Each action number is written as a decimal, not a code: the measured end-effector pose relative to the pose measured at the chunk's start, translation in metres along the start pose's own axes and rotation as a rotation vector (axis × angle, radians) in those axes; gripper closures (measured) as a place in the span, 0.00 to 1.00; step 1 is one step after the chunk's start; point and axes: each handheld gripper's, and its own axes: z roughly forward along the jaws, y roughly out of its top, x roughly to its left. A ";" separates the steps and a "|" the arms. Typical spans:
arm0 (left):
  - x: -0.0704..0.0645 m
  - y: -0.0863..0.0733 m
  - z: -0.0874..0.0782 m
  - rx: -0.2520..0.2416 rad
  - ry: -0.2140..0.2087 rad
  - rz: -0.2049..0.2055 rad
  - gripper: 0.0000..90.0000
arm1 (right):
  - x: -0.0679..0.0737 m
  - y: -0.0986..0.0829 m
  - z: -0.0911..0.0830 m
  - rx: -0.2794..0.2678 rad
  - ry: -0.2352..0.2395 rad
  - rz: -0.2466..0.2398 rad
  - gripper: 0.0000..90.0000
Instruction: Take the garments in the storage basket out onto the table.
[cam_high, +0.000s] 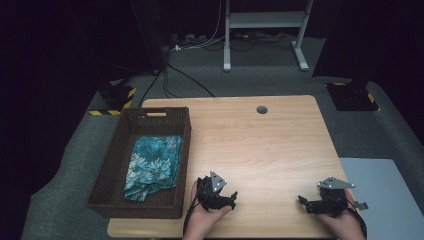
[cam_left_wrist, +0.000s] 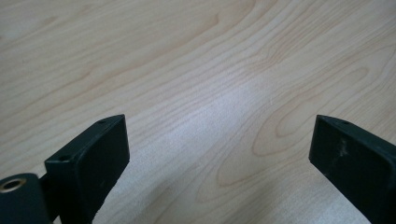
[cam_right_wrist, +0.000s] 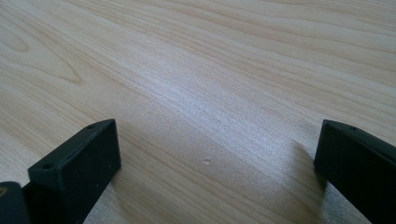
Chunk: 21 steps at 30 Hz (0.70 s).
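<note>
left tool (cam_high: 231, 199) spread — low over table (cam_high: 260, 145) | right tool (cam_high: 303, 202) spread — beside table's near edge

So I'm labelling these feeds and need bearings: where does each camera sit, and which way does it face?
High view: above the person's side, facing forward and down on the table and basket; both hands, left gripper and right gripper show.
Left gripper view: rides the left gripper, facing bare wood between open jaws.
Right gripper view: rides the right gripper, likewise.
Both gripper views share the wooden tabletop.
</note>
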 end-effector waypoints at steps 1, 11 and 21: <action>0.000 0.004 -0.003 -0.008 0.001 0.006 0.06 | 0.000 0.000 0.000 0.000 0.000 0.000 0.00; -0.001 0.021 -0.014 -0.054 -0.002 0.031 0.05 | 0.000 0.000 0.000 -0.001 0.001 -0.001 0.00; -0.008 0.034 -0.023 -0.089 -0.005 0.061 0.05 | 0.000 0.000 0.000 -0.001 0.002 0.003 0.00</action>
